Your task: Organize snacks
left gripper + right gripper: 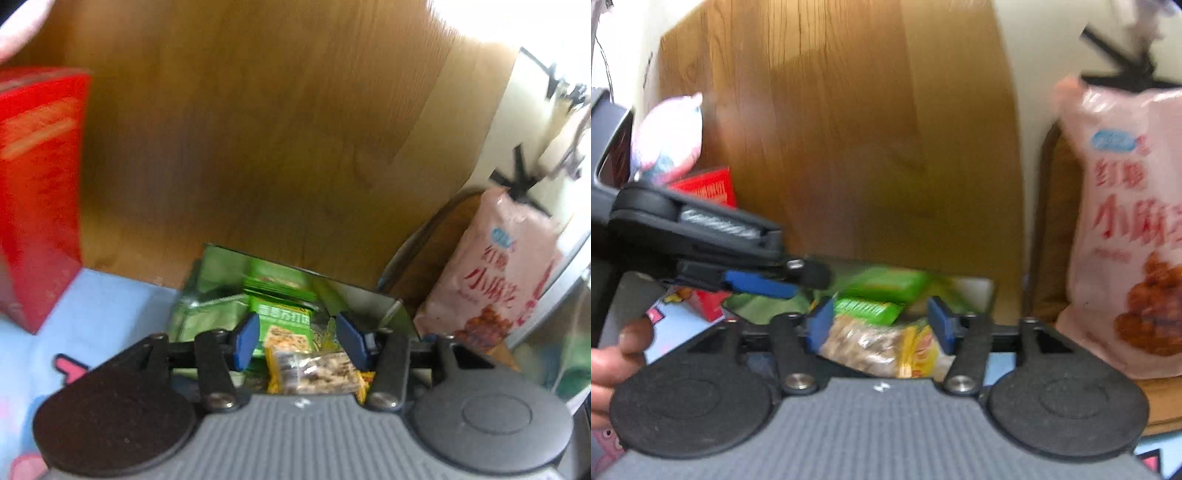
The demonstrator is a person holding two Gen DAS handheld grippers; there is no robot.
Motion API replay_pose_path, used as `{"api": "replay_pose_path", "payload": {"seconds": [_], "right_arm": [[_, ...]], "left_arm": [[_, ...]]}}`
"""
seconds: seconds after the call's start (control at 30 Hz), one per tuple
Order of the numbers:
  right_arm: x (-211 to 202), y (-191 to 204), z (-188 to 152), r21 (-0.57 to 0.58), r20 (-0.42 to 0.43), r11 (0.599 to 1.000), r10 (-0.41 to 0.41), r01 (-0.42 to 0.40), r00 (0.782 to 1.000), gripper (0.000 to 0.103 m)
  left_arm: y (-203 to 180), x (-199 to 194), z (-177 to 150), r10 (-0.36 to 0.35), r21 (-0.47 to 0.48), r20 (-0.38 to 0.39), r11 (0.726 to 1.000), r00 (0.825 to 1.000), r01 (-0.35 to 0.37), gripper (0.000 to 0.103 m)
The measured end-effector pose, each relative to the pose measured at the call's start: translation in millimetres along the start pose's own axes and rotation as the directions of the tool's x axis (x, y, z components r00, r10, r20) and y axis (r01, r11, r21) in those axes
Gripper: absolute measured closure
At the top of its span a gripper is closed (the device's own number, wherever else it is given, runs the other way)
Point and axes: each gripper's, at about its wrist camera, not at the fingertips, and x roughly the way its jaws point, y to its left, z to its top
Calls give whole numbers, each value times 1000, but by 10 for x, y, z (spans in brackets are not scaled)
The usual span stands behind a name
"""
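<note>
A clear plastic bin [373, 299] against the wooden board holds green cracker packs [284, 317] and yellow nut-bar packets [317, 369]. My left gripper [295, 334] hovers open just over the bin, its blue pads on either side of the packs without gripping them. My right gripper [877, 325] is open above the same bin [975, 288], over a nut-bar packet [871, 343] and green packs [868, 308]. The left gripper [764, 282] shows in the right wrist view, reaching in from the left.
A red box [37, 192] stands on the left on a light-blue cartoon mat [99, 314]. A large pink snack bag [498, 269] leans on a chair to the right; it also shows in the right wrist view [1126, 221]. A pink plush toy [668, 136] sits at back left.
</note>
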Motion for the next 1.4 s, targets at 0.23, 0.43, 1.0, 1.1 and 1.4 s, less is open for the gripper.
{"api": "replay_pose_path", "payload": {"seconds": [0.23,0.43,1.0,1.1,1.4], "right_arm": [[-495,-36,-257,88,-65,983,167,-161,984,40],[-522,150,-539,75,-215,975,220,-209,952,64],[-1127,916,-1035,-3,-344,906,397,-424,851,65],[-1232,974,-1034,-68,-328,910,366,-409,871,63],[-1062,704,-992,-48,-332,959,250,-280,910,52]], "left_arm": [[298,-630,-496,-16,-55,-23,998,1000,14,51],[370,-719,-1169,-32,-96,-121,995,992,20,51],[442,-1222,-1732,-120,-158,-136,983,983,98,54],[522,-1336,-1707,-100,-171,-107,982,989,81,54],[626,-1226,-1577,-99,-200,-107,977,989,76,49]]}}
